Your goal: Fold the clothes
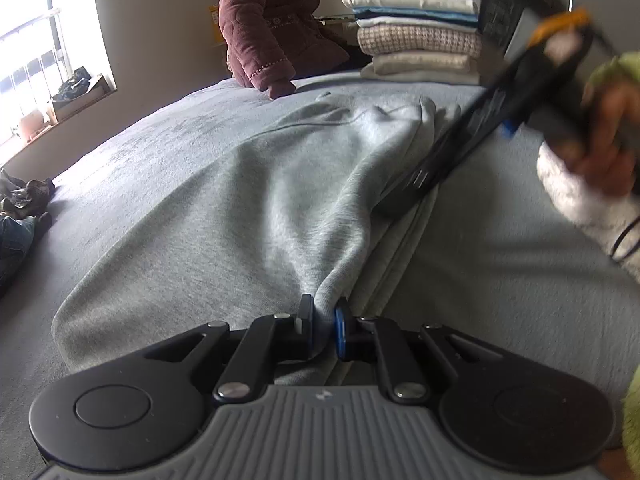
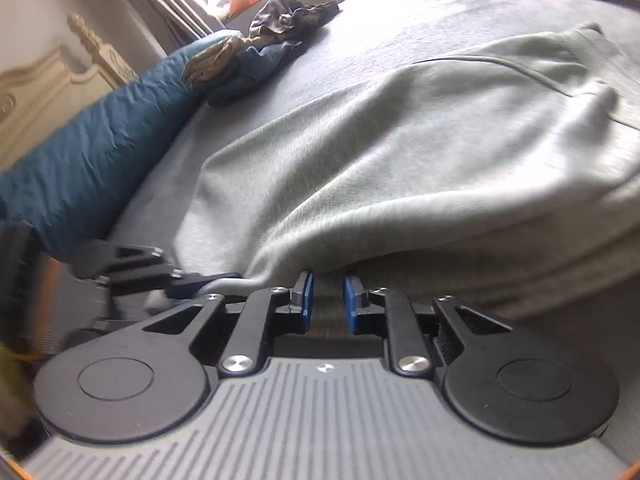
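A light grey sweatshirt lies spread on the grey bed cover. My left gripper is shut on a bunched edge of it, and the cloth rises in a taut ridge from the pads. My right gripper, held by a hand in a white fuzzy cuff, reaches under the fold further along the same edge. In the right wrist view the sweatshirt drapes over the right gripper, whose blue pads hold its ribbed hem between them. The left gripper shows blurred at the left, clamped on the same hem.
A stack of folded clothes stands at the far side of the bed beside a person in a maroon quilted jacket. Loose dark clothes and a blue bolster lie by the carved headboard.
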Available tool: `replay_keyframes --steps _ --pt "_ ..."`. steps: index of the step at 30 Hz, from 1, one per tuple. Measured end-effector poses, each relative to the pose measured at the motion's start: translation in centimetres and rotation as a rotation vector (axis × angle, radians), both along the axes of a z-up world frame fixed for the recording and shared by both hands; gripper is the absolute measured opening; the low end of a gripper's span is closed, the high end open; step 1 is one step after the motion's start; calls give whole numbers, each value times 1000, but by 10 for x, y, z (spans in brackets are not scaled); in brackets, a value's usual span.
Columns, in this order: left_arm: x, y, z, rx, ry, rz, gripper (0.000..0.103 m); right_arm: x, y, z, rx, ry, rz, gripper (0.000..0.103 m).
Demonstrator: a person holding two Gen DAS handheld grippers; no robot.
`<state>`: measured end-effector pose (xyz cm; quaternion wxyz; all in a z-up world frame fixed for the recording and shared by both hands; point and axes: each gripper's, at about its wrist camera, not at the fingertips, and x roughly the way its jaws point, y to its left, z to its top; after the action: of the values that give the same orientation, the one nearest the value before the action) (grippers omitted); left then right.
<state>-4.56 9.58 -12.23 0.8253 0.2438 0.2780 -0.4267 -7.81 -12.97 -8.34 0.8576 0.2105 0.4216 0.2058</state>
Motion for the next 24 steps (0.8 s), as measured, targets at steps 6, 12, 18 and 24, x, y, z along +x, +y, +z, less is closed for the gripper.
replay_keyframes --steps 6,12,18,24 --pt "3 2 -3 -17 24 38 15 -2 13 41 16 -223 107 17" --pt "-4 21 14 -107 108 136 30 22 39 -30 -104 -57 149 16" --pt "-3 34 44 -378 175 290 47 19 39 -28 -109 -66 147 16" --pt "9 1 -1 -189 153 343 47 11 21 -2 -93 -131 82 16"
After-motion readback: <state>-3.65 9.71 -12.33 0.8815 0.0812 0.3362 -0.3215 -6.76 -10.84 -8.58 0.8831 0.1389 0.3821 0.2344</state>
